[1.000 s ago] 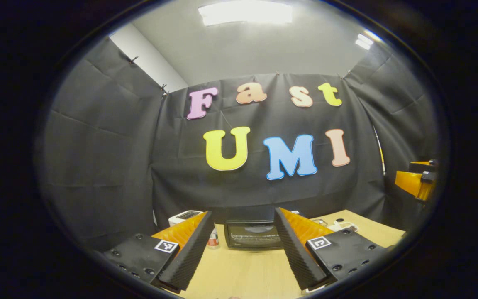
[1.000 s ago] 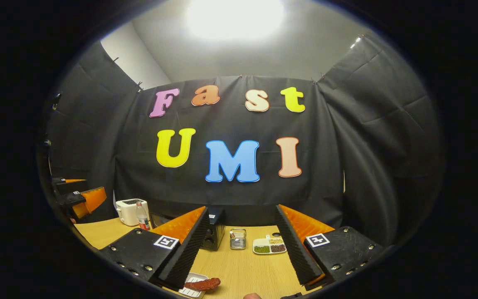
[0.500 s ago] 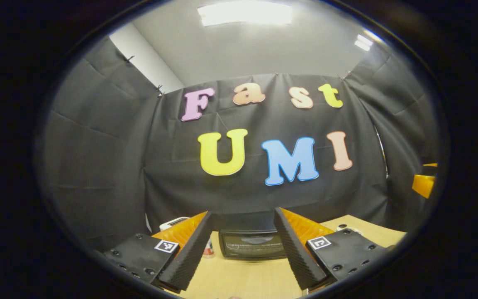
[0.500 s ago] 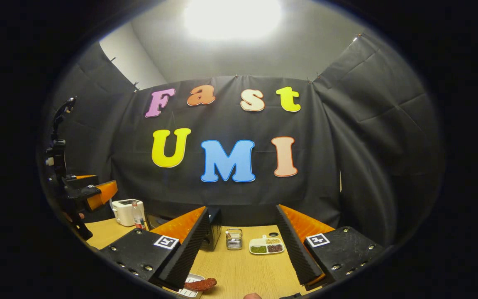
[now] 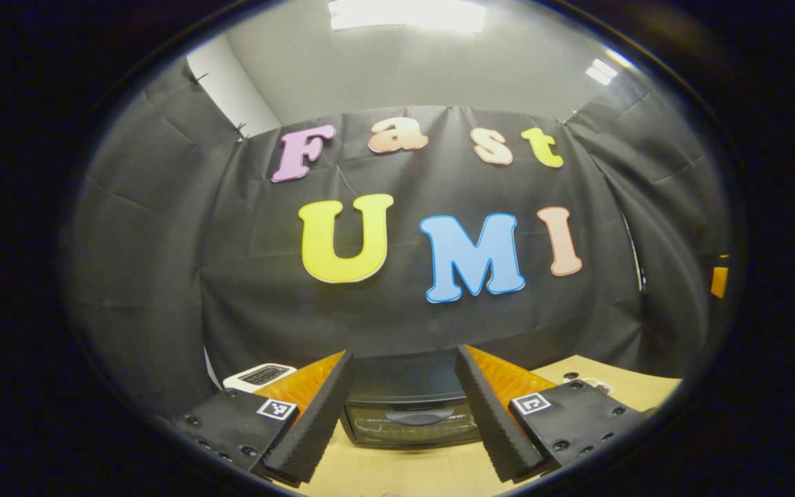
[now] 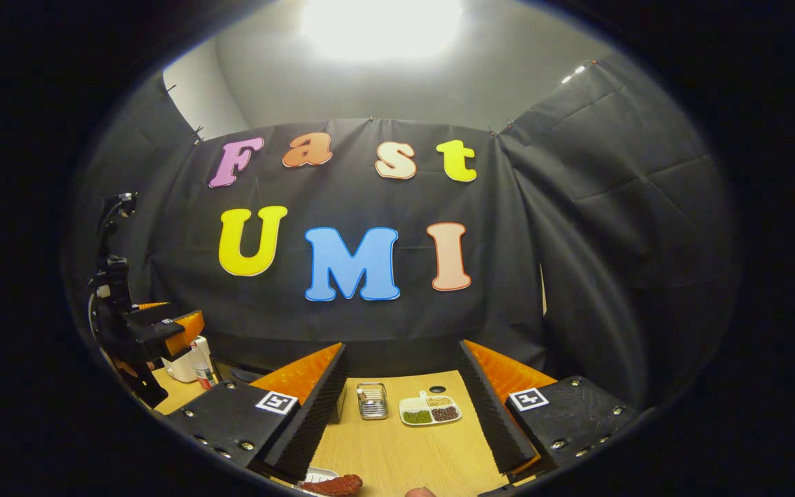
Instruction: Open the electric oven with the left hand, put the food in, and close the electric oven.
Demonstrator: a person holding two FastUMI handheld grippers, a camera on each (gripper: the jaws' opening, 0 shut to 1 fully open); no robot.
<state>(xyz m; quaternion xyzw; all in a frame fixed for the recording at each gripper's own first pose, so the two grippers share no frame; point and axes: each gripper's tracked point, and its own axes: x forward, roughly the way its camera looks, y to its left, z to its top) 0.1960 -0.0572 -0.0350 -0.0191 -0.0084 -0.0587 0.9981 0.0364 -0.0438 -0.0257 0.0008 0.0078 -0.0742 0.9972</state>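
The electric oven [image 5: 408, 407] is black with a dark glass door, on a pale wood-grain table [image 6: 404, 452]. Both grippers have orange fingers [image 5: 301, 383] faced with ribbed black pads [image 6: 311, 414]; the food [image 6: 332, 484] is reddish-brown.

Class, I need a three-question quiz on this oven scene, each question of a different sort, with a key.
1. True or false: the electric oven door is already open.
2. Which lies nearest the right tongs? A) toaster B) red food C) bottle
3. Fill in: the left tongs are ____, with the oven between their fingers.

Key: 1 false; 2 B; 3 open.
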